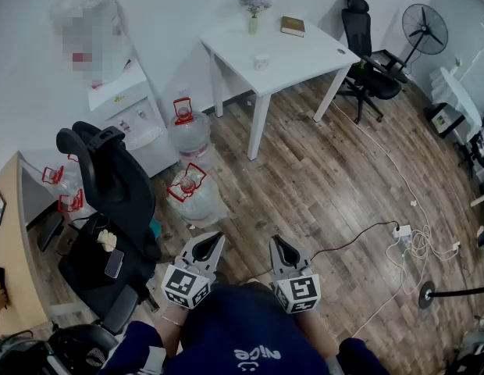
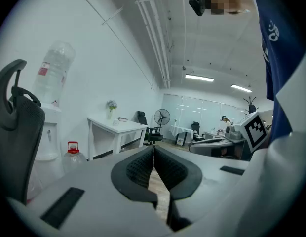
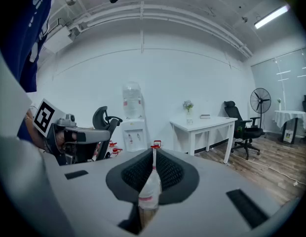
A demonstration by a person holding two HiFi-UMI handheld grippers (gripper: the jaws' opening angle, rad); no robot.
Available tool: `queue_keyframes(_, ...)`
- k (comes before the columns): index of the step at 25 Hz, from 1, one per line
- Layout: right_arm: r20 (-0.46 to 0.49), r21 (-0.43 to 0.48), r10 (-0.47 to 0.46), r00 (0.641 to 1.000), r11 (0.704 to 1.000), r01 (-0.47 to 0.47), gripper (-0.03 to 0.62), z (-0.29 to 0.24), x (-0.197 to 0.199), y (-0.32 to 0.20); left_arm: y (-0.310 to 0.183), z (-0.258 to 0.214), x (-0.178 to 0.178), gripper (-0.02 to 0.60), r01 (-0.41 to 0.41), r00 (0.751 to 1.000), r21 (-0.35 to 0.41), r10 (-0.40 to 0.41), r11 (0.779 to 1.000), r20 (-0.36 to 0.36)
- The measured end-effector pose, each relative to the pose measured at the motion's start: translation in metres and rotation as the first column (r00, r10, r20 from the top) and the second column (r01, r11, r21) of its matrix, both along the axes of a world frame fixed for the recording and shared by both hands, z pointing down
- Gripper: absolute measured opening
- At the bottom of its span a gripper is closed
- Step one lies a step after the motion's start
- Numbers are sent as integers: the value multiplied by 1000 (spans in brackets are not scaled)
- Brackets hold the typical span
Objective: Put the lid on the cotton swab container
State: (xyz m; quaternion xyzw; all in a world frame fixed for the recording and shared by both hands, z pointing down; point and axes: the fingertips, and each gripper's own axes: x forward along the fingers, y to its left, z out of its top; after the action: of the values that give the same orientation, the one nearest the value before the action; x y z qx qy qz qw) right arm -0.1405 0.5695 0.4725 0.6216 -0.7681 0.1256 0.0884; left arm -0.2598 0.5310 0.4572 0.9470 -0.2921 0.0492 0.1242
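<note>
The small white round container [image 1: 261, 61] on the white rectangular table [image 1: 304, 57] is too small to tell whether it is lidded; the left edge cuts off the tan wooden table [image 1: 12, 241].

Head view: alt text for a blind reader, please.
Looking down, a person holds the grey two-jaw left gripper and right gripper, both shut and empty, above a brown wood-plank floor. Ahead stands a white table bearing a small white cup; a black mesh office chair and clear water jugs sit left.
</note>
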Motion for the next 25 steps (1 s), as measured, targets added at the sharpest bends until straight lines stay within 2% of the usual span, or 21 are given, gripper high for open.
queue_keyframes(4, -6, -4, 9, 1000, 1000, -9, 57, 5, 5, 14, 12, 2, 7, 20, -6, 1000, -3, 6, 1000, 2)
queue_keyframes(10, 44, -19, -24, 999, 1000, 25, 58, 18, 13, 39, 35, 10, 16, 20, 15, 1000, -7, -15, 1000, 0)
queue_keyframes(15, 60, -28, -31, 998, 999, 33, 58, 22, 15, 41, 36, 18, 19, 20, 17, 1000, -29, -17, 999, 10)
queue_keyframes(20, 72, -25, -2, 997, 1000, 4, 58, 25, 24, 20, 10, 25, 36, 20, -7, 1000, -35, 8, 999, 17)
queue_keyframes(23, 77, -35, 13, 997, 999, -10, 58, 26, 30, -3, -18, 34, 48, 20, -10, 996, -37, 13, 999, 85)
queue_keyframes(25, 77, -51, 12, 997, 999, -9, 58, 27, 31, -21, -38, 38, 56, 20, -40, 992, -40, 45, 998, 122)
